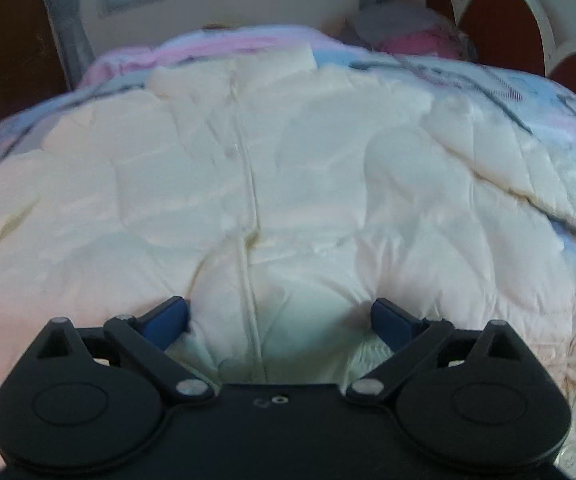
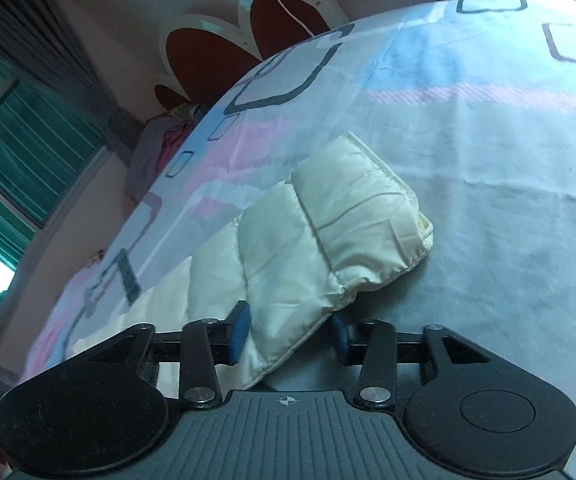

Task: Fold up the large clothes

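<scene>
A cream quilted puffer jacket [image 1: 271, 168] lies spread front-up on the bed, its closure running down the middle. My left gripper [image 1: 279, 320] is open over the jacket's near hem, blue fingers [image 1: 167, 320] wide apart on either side of a raised fold. In the right wrist view one jacket sleeve [image 2: 328, 220] stretches out across the bed, cuff at the far end. My right gripper [image 2: 290, 332] straddles the sleeve, blue pads [image 2: 239, 330] close to its two sides; a firm grip is not clear.
The bed cover [image 2: 468, 140] is pale blue and pink with dark square outlines. A scalloped brown headboard [image 1: 500, 20] stands at the bed's end, with pink and white bundles [image 1: 412, 36] beside it. A window with green blinds [image 2: 11, 148] is on the wall.
</scene>
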Demonstrator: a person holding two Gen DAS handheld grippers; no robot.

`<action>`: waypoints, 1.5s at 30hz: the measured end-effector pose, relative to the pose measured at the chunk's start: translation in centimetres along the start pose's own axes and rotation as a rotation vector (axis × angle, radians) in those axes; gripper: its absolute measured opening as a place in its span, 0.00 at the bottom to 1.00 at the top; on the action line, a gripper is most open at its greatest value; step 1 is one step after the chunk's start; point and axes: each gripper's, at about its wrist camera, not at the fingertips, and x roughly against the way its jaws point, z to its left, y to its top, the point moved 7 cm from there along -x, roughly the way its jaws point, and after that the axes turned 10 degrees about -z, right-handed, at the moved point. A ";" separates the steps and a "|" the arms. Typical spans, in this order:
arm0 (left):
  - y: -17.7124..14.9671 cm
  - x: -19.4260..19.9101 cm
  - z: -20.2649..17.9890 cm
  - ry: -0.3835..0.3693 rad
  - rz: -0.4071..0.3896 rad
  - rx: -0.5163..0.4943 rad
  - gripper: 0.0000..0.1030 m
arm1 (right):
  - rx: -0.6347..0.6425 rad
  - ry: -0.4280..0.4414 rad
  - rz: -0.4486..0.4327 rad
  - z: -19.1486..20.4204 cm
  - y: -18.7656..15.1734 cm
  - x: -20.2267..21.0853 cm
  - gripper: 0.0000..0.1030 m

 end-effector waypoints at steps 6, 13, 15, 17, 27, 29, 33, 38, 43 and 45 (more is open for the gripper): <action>1.7 1.5 3.5 0.074 -0.075 0.026 0.96 | 0.157 0.006 -0.059 2.8 0.8 0.2 0.07; 1.8 1.6 8.2 0.091 -0.095 0.074 0.93 | 0.387 0.173 -0.153 13.7 -0.3 3.3 0.07; 1.9 1.8 9.9 0.110 -0.112 0.088 0.93 | 0.454 0.246 -0.154 17.7 -2.0 4.5 0.07; 2.0 1.8 11.6 0.128 -0.120 0.085 0.92 | 0.505 0.328 -0.133 21.6 -4.5 5.5 0.07; 1.4 3.0 21.3 0.053 -0.117 0.280 0.74 | 0.732 0.629 0.109 37.3 -24.3 7.0 0.07; 1.1 3.0 22.4 0.049 -0.112 0.305 0.73 | 0.773 0.663 0.159 39.3 -28.3 7.0 0.07; 1.2 3.3 24.2 0.041 -0.125 0.333 0.73 | 0.863 0.716 0.233 40.7 -34.6 7.5 0.07; 1.7 3.3 24.6 0.010 -0.149 0.354 0.89 | 0.923 0.728 0.296 40.9 -39.0 7.1 0.07; 3.1 2.8 23.0 -0.036 -0.183 0.320 0.93 | 0.946 0.748 0.211 40.2 -37.6 8.8 0.64; 3.7 1.8 22.0 -0.072 -0.183 0.312 0.90 | 0.900 0.757 0.178 39.4 -35.1 9.2 0.65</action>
